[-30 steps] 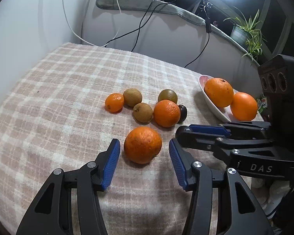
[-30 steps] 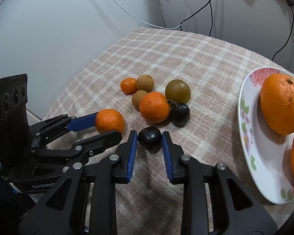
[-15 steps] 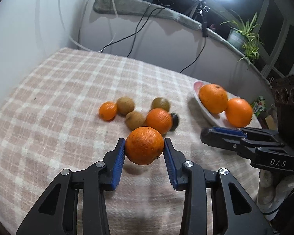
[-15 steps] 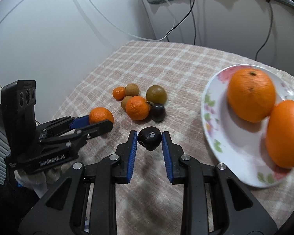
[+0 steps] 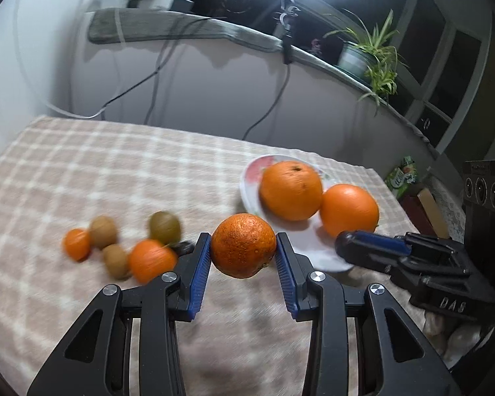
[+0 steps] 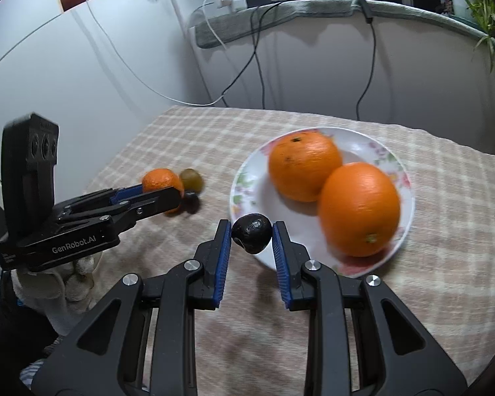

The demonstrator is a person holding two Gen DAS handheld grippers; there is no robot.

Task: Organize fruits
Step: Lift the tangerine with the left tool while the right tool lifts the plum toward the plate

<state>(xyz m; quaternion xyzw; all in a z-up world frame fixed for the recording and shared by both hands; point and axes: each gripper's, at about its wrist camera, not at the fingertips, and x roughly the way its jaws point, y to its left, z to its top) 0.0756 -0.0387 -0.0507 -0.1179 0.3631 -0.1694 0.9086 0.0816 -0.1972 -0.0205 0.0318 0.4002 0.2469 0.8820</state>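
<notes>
Your left gripper (image 5: 243, 251) pinches an orange (image 5: 243, 246) between its blue pads, lifted off the checked tablecloth (image 5: 115, 165) and pointing toward 12 o'clock, with the white floral plate (image 5: 252, 178) just beyond it at about 1 o'clock. Two large oranges (image 5: 291, 189) sit touching each other on that plate. At 9 to 10 o'clock of your held orange, the loose fruit lies clustered on the cloth: a small mandarin (image 5: 77, 243), brown kiwis (image 5: 103, 227), another orange (image 5: 151, 260) and a dark fruit (mostly hidden behind your left finger, and the whole group is motion-blurred, so the kinds are probably but not surely these).

Your right gripper (image 6: 251, 233) is clamped on a small dark fruit (image 6: 251, 233), held clear of the cloth at the near rim of the plate (image 6: 247, 178), roughly its 7 o'clock edge. The fingers aim level and forward, toward the oranges at 1 o'clock. In the right wrist view your left gripper (image 6: 163, 189) reaches in from 9 o'clock, held by a gloved hand (image 6: 69, 274), its fingers pointing toward the plate.
</notes>
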